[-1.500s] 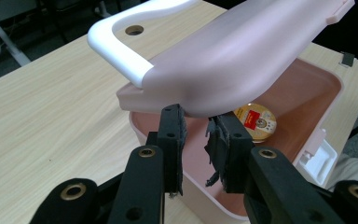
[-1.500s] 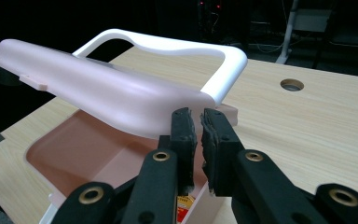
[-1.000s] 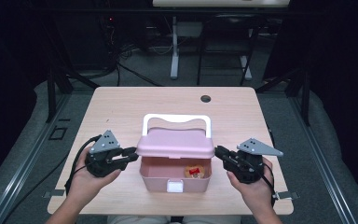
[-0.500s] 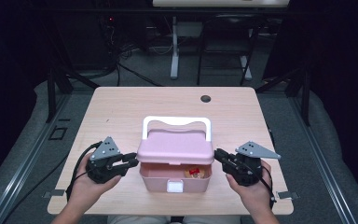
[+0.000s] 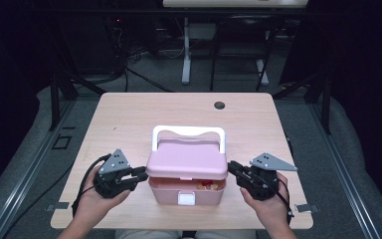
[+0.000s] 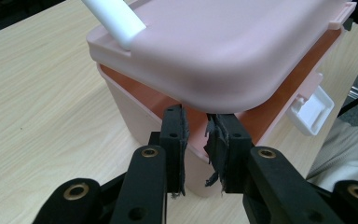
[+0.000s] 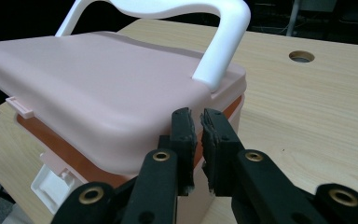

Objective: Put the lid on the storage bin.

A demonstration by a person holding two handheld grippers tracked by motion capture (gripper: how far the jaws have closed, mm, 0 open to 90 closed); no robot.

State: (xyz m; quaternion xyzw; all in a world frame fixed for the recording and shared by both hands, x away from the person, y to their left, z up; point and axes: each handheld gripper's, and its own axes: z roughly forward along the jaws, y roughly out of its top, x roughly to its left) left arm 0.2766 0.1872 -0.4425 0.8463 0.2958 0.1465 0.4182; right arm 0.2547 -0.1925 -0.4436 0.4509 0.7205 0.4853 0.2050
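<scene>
1. I have the pink box (image 5: 186, 172) near the front edge of the table (image 5: 129, 114), between my two grippers, its white latch (image 5: 186, 199) facing me.
2. Its lid (image 5: 186, 158) is raised a little at the front, leaving a gap that shows the orange inside and something small and red (image 5: 208, 186).
3. The white handle (image 5: 188, 132) stands up at the back of the lid.
4. My left gripper (image 5: 138, 175) is at the box's left side. Its fingers (image 6: 175, 135) are narrow, with only a slim gap between them. The tips sit just under the lid's edge, gripping nothing that I can see.
5. My right gripper (image 5: 234, 169) is at the box's right side, its fingers (image 7: 185, 133) nearly together, tips at the lid's corner and holding nothing.
6. A round hole (image 5: 220, 105) lies far back on the table.
</scene>
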